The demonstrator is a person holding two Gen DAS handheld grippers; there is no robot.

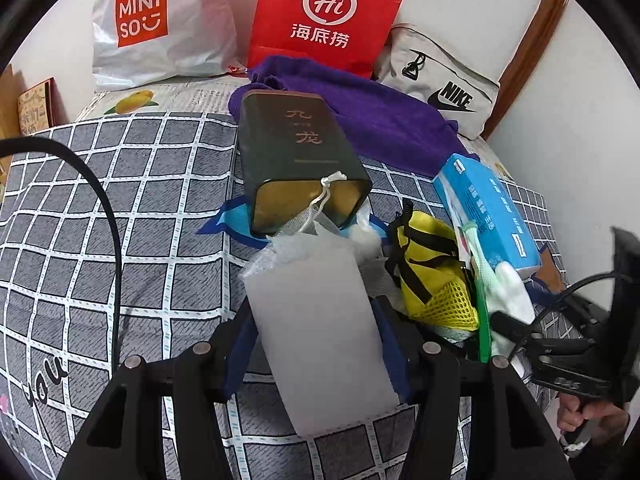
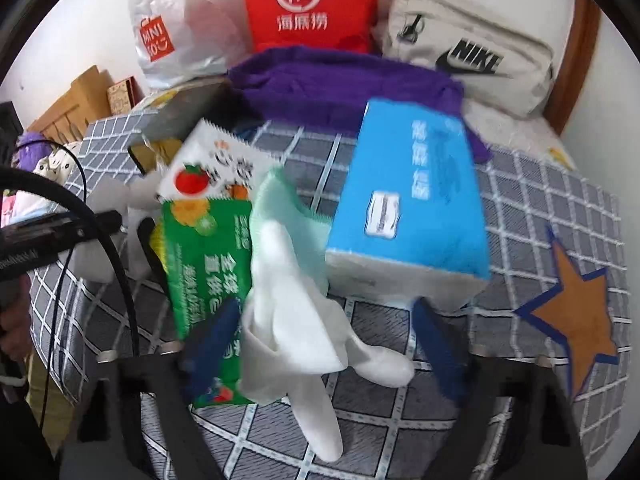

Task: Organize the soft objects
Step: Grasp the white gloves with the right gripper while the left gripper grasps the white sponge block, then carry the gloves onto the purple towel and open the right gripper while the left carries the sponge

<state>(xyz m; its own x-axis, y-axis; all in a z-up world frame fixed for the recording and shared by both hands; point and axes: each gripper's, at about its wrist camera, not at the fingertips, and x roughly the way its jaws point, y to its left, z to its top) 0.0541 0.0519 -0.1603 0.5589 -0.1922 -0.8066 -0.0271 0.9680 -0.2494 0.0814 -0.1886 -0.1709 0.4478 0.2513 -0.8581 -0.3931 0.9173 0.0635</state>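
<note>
Take the dark tin (image 1: 302, 160) lying on its side on the checked bedspread (image 1: 120, 200) as your landmark. Just in front of its open mouth, your left gripper (image 1: 316, 344) has its blue pads on either side of a pale foam block (image 1: 320, 320); the pads look to be pressed against its long edges, so you are holding it at a middling width. A small mesh drawstring pouch (image 1: 304, 220) trails between the block and the tin's mouth.

To the right of the tin lies the rest of the soft pile: a yellow mesh bag (image 1: 432, 276), a blue tissue pack (image 2: 412, 200), a green snack packet (image 2: 208, 248) and a white glove (image 2: 296, 320). Behind the tin sit a purple towel (image 1: 360, 116), a red paper bag (image 1: 332, 16), a white plastic bag (image 1: 160, 24) and a grey pouch (image 1: 448, 80).

Your right gripper (image 2: 324, 344) stands fairly wide with the glove between its fingers. The view is blurred, and the pads do not appear to press on the cloth, so I read it as not yet gripping.

The step in hand looks like a double pick: block secured on the left, glove being approached on the right. Next, bring the right jaws together on the glove's thick middle, not a loose finger, and keep clear of the snack packet lying just beside it. Then lift both.
</note>
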